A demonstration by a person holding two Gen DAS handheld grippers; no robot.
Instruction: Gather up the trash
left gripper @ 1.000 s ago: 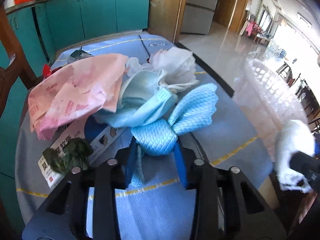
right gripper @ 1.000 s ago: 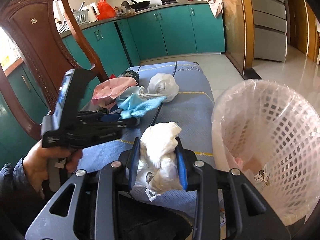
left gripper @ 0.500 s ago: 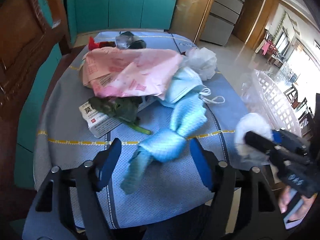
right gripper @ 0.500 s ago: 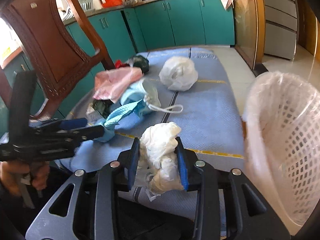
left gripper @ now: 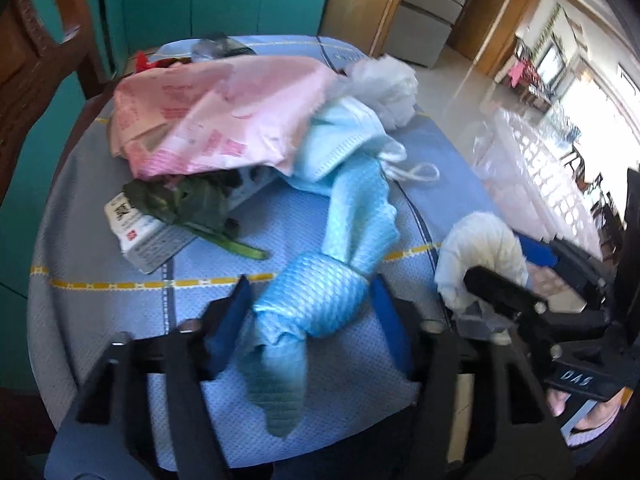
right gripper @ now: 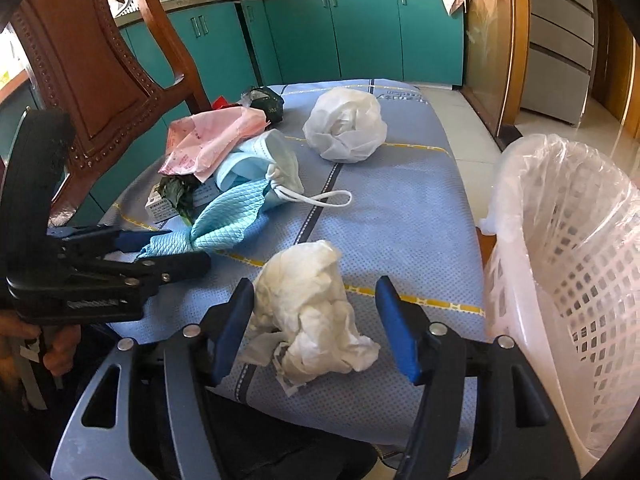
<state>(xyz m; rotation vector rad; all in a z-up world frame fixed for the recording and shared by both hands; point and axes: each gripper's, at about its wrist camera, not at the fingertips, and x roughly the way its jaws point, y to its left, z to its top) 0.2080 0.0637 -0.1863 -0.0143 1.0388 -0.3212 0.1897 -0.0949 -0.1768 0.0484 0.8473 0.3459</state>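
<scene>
1. Right claw (right gripper: 316,320): jaws spread, released. Crumpled white tissue (right gripper: 308,312) sits on the table between the fingers, touching the left pad, clear gap to the right pad. It lies close to the near table (right gripper: 400,220) edge.
2. Left claw (left gripper: 308,316): jaws apart around the twisted blue cloth (left gripper: 320,300). Cloth fills most of the gap; contact with the pads cannot be told, so not a confirmed grip. The cloth tail hangs toward the near edge.
3. Claws are side by side, near each other at the near edge; bare tablecloth between them.
4. Right of the table: white mesh bin with plastic liner (right gripper: 568,280), rim just beside the table's right edge, mouth unobstructed.
5. Mid-table, left: pile of face mask (right gripper: 260,160), pink paper bag (right gripper: 208,140), small carton (left gripper: 140,236) and green leaf (left gripper: 184,200), all overlapping. Mask ear loop trails right onto bare cloth.
6. Farther: white plastic bag ball (right gripper: 346,128), apart from the pile, open cloth around it.
7. Far edge: dark wrapper (right gripper: 266,104). Wooden chair (right gripper: 92,64) hugs the left side of the table.
</scene>
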